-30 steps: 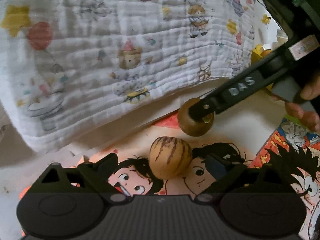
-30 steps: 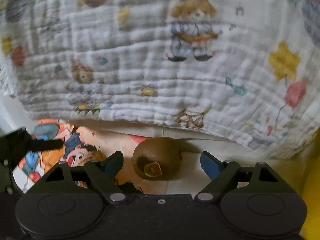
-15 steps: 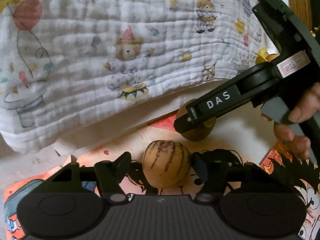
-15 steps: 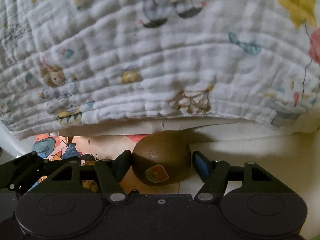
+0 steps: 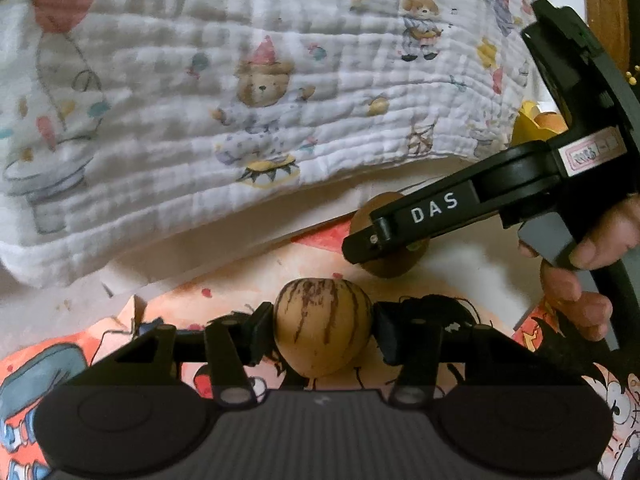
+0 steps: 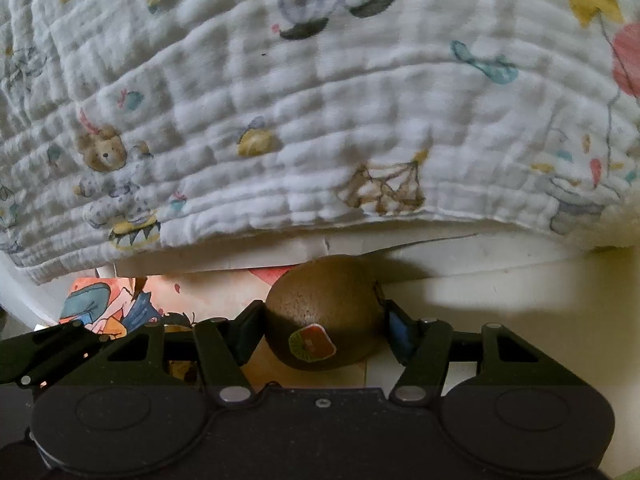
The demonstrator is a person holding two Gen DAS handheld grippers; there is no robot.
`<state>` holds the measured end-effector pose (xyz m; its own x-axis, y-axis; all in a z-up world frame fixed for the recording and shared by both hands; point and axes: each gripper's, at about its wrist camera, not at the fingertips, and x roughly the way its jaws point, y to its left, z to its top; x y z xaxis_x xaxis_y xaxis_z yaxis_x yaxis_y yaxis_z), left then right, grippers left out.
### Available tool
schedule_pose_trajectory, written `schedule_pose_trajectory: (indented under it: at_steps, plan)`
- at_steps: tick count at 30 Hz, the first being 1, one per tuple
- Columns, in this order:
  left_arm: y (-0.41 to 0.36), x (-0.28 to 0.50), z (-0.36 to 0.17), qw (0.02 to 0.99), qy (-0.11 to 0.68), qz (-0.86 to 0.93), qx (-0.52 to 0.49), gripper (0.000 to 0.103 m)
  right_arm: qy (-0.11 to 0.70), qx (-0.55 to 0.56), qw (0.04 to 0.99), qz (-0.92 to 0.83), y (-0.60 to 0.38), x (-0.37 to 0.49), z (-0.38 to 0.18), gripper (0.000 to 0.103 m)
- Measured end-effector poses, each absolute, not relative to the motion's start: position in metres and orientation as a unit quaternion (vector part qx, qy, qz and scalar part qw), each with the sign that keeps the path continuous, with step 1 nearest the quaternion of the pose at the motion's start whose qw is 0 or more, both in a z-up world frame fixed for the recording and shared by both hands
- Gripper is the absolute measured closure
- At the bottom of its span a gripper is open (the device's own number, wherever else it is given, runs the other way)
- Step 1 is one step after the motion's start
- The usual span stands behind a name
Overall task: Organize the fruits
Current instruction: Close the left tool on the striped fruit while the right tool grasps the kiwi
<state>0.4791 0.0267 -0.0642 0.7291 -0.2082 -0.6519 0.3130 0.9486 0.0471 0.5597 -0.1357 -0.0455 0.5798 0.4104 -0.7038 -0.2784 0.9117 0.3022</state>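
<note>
A tan fruit with dark purple stripes point(image 5: 323, 326) sits between the fingers of my left gripper point(image 5: 323, 330), which is shut on it, low over a cartoon-printed sheet point(image 5: 160, 320). A brown kiwi with a red and green sticker point(image 6: 324, 314) sits between the fingers of my right gripper point(image 6: 324, 328), which is shut on it. In the left wrist view the right gripper's black finger marked DAS point(image 5: 432, 216) covers most of the kiwi point(image 5: 394, 266).
A white quilted blanket with bears and balloons point(image 5: 260, 100) hangs over the back edge, close behind both fruits; it also fills the right wrist view point(image 6: 320, 100). A yellow container with orange fruit point(image 5: 540, 124) stands at the far right. A hand point(image 5: 580, 272) holds the right gripper.
Both grippers moved forward around their fruits and closed: the left on the striped fruit, the right on the kiwi. Both were open one second ago.
</note>
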Motion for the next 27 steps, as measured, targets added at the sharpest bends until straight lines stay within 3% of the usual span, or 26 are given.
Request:
schedule_pose_trajectory:
  at_steps: [15,27]
  plan:
    - [0.036,0.425,-0.035,0.927,0.339,-0.155,0.053,0.046,0.414,0.117,0.877,0.213,-0.155,0.523,-0.045,0.040]
    - [0.019,0.379,-0.008,0.929,0.330,-0.162,0.043,0.046,0.385,0.123,0.883,0.236,-0.193,0.455,-0.003,0.040]
